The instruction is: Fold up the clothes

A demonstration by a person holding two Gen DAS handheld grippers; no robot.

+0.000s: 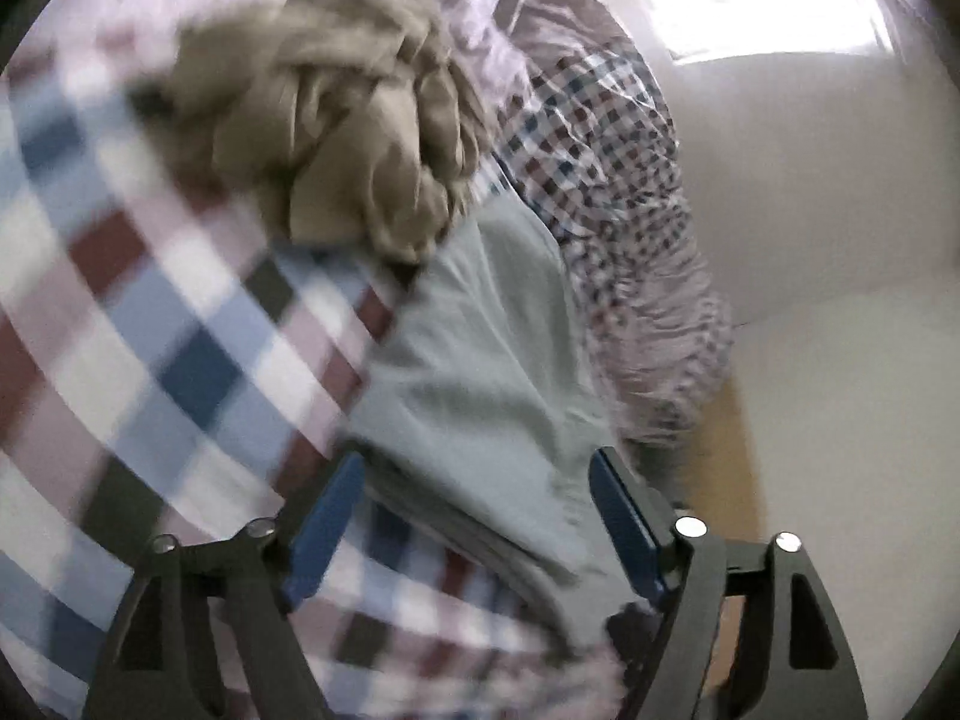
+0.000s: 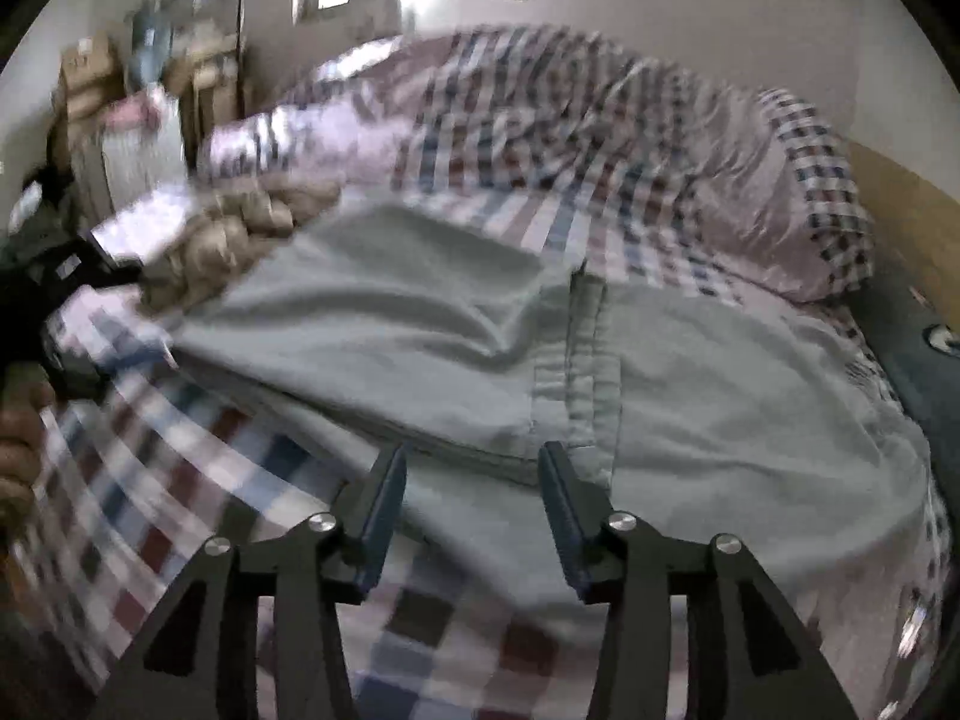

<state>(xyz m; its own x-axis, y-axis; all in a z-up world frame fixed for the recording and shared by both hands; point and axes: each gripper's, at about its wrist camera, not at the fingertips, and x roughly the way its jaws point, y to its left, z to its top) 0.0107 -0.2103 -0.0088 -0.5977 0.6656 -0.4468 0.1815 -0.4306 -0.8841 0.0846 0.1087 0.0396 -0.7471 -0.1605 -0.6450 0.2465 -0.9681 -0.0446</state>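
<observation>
A pale green garment [image 2: 420,330] lies folded flat on a bed covered by a checked sheet [image 2: 150,510]. My right gripper [image 2: 474,498] hovers open over the garment's near edge, with cloth below the jaws but not pinched. In the left wrist view the same green garment [image 1: 480,360] runs between the wide-open jaws of my left gripper [image 1: 474,510], and the pads do not press on it. A crumpled tan garment [image 1: 336,138] sits beyond it on the checked sheet [image 1: 120,330]; it also shows in the right wrist view as a tan bundle [image 2: 240,234].
A bunched checked quilt [image 2: 600,150] lies at the far side of the bed. A wooden headboard [image 2: 900,222] and a dark object [image 2: 924,324] are at the right. Shelves with boxes [image 2: 90,78] stand at back left. A person's hand [image 2: 18,456] shows at the left edge.
</observation>
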